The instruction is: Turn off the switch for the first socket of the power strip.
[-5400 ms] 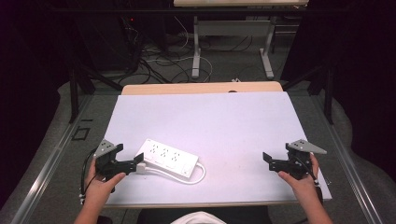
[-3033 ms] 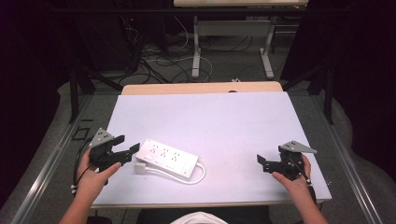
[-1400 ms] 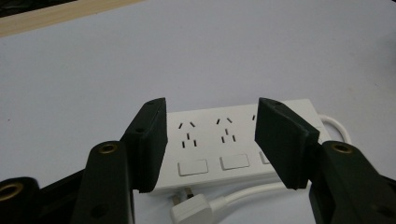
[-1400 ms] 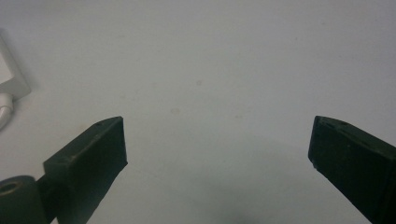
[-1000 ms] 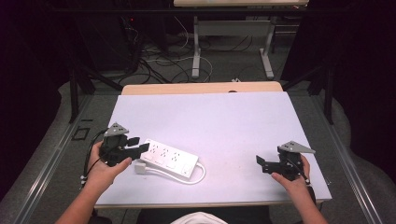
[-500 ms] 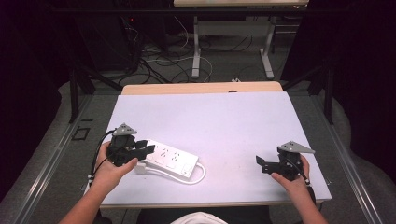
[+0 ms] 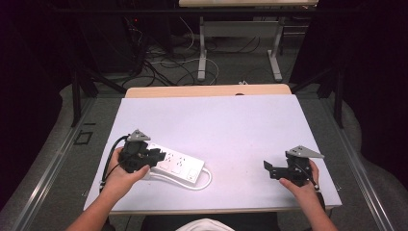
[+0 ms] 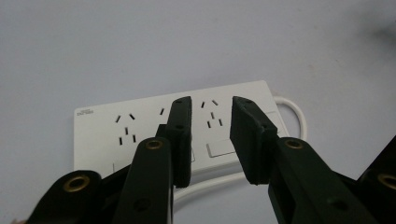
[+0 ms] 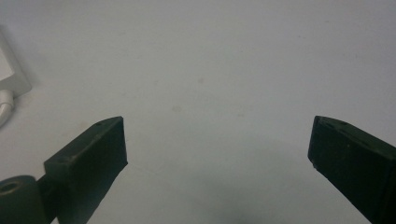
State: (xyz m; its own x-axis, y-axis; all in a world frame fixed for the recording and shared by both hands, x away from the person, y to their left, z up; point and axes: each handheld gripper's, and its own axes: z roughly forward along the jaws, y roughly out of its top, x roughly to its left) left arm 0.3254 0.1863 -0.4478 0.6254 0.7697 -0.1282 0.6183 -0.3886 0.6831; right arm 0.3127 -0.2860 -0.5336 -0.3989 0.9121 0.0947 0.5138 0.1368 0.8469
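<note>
White tabletop [image 7: 250, 120], dark lab floor beyond. Power strip [image 7: 180, 166] lies flat at front-left, long axis running left-right with a slight skew, cord looped at its right end. Left gripper [image 7: 153, 156] sits over its left end, jaws have just been closing, narrow gap above the socket face; contact probably not yet made, hard to confirm. Right gripper [image 7: 269, 169] well apart, jaws wide, empty.
</note>
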